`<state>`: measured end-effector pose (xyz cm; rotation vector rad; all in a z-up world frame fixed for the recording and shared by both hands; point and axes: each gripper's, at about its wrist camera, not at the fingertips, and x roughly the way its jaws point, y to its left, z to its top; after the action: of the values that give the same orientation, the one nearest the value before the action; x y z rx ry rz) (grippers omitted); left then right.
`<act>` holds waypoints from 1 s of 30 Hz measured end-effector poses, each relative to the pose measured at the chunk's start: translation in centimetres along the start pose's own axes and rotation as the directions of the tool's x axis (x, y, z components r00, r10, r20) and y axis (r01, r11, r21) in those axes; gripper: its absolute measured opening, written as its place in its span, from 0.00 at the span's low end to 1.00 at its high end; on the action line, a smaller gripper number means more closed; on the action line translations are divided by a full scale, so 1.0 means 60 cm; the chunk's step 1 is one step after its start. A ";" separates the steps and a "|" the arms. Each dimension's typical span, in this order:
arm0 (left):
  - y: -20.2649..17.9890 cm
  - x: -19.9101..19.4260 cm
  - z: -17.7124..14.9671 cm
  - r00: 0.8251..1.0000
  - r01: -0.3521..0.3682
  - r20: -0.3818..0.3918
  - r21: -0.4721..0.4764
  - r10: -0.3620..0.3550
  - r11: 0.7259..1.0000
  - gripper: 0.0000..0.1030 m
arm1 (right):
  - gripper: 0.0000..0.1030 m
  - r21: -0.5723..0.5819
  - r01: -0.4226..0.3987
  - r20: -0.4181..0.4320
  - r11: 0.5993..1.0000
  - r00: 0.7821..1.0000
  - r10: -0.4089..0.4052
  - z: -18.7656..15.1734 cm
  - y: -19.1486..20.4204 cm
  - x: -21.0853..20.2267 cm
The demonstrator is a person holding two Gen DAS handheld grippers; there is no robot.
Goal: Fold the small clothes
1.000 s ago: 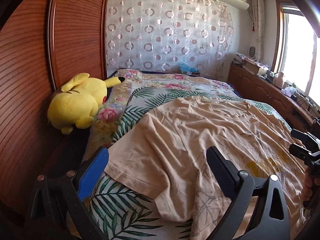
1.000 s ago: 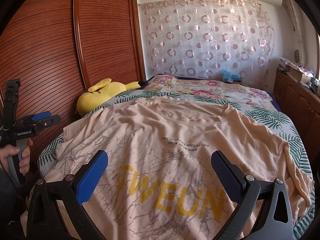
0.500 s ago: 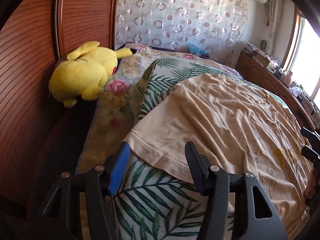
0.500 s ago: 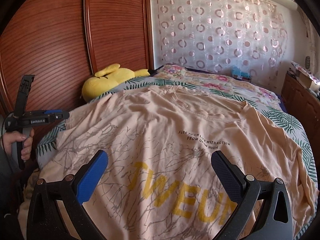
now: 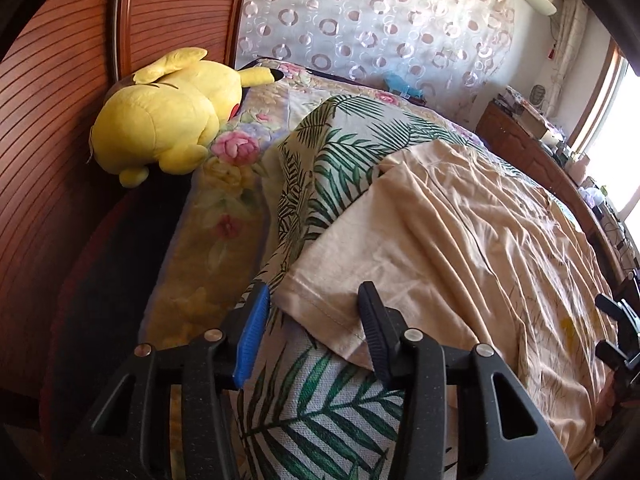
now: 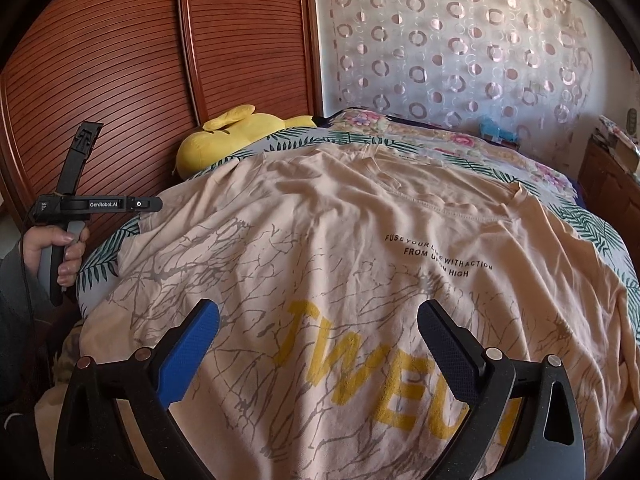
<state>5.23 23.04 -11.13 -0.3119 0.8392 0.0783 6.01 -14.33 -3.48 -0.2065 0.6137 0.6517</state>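
Note:
A peach T-shirt (image 6: 360, 248) with yellow letters and grey crack lines lies spread flat, front up, on the bed. In the left wrist view its left sleeve (image 5: 352, 264) lies on the leaf-print cover. My left gripper (image 5: 312, 300) is open, its jaws on either side of the sleeve's hem, low over it. It also shows from the side in the right wrist view (image 6: 152, 203). My right gripper (image 6: 318, 312) is open wide and empty above the shirt's lower front, over the yellow letters.
A yellow plush toy (image 5: 168, 112) lies at the bed's far left by the wooden wardrobe doors (image 6: 120, 60). The leaf-print cover (image 5: 332, 152) and floral bedding (image 5: 232, 168) lie under the shirt. A wooden cabinet (image 5: 532, 152) with clutter runs along the right.
My left gripper moved forward and down to the sleeve hem and its jaws narrowed around it. My right gripper moved a little closer over the shirt front.

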 end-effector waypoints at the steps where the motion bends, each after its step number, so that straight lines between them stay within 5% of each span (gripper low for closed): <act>1: 0.001 0.001 0.001 1.000 0.002 -0.003 0.000 -0.002 1.000 0.47 | 0.97 0.002 -0.001 -0.004 1.000 1.000 0.001 0.000 -0.001 0.001; 4: -0.003 0.001 0.003 1.000 0.002 -0.008 0.016 -0.002 1.000 0.42 | 0.97 0.008 -0.007 -0.006 1.000 1.000 0.007 -0.002 -0.003 0.003; 7: -0.014 -0.009 0.004 0.999 -0.024 0.026 0.060 0.023 0.998 0.10 | 0.97 0.013 -0.007 -0.007 1.000 1.000 0.008 -0.003 -0.003 0.005; 8: -0.020 -0.016 0.005 0.999 -0.031 0.040 0.084 0.028 0.996 0.07 | 0.97 0.014 -0.007 -0.005 1.000 1.000 0.007 -0.003 -0.003 0.004; 12: -0.045 -0.046 0.010 0.994 -0.040 0.103 0.139 0.026 0.990 0.05 | 0.97 0.024 -0.013 0.005 1.000 1.000 0.013 -0.007 -0.008 0.002; 19: -0.123 -0.089 0.054 0.982 0.043 0.167 0.224 -0.082 0.974 0.04 | 0.97 0.023 -0.009 0.019 1.000 1.000 0.009 -0.011 -0.011 -0.004; 30: -0.333 -0.102 0.109 0.950 0.206 0.129 0.423 -0.283 0.883 0.04 | 0.97 0.082 0.057 0.087 0.995 0.994 -0.064 -0.021 -0.056 -0.057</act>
<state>9.64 6.35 2.33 -0.0152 0.6033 -0.3001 5.35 -19.14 -2.52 -0.1203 0.5442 0.5736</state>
